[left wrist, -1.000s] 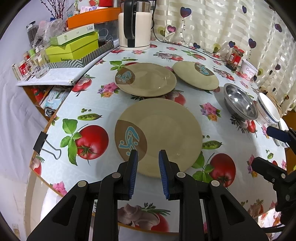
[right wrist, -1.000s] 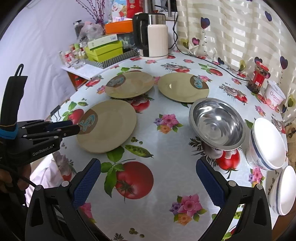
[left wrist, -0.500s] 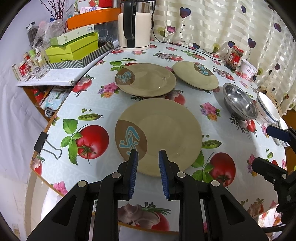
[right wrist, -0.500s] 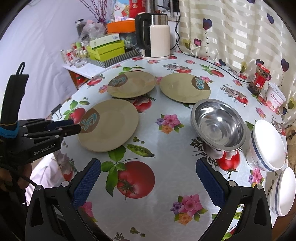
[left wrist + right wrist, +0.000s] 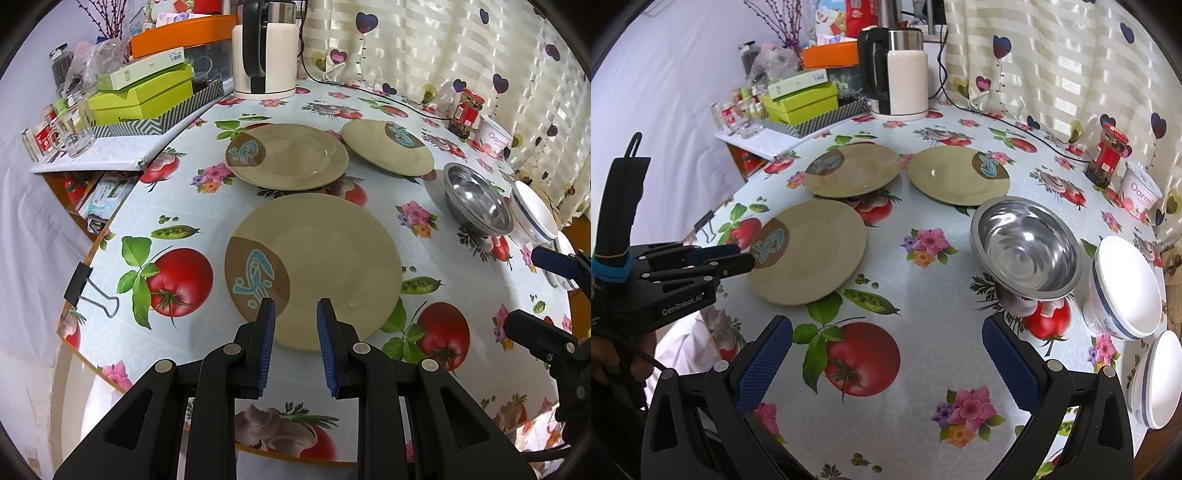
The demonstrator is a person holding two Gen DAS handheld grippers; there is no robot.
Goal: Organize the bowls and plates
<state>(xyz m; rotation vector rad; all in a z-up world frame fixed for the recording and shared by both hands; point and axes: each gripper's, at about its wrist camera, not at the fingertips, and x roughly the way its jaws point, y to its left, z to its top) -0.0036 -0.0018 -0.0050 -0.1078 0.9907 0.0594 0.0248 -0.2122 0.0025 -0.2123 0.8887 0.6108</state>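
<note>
At lower left of the right wrist view, your left gripper (image 5: 746,256) hangs half-open and empty over the near plate (image 5: 809,251), which lies close to the tabletop (image 5: 923,295) edge: a clumsy pinch could push it off. Rightward, your right gripper (image 5: 886,354) gapes empty above bare cloth, the steel bowl (image 5: 1027,247) and two white bowls (image 5: 1126,288) crowding the right edge.
</note>
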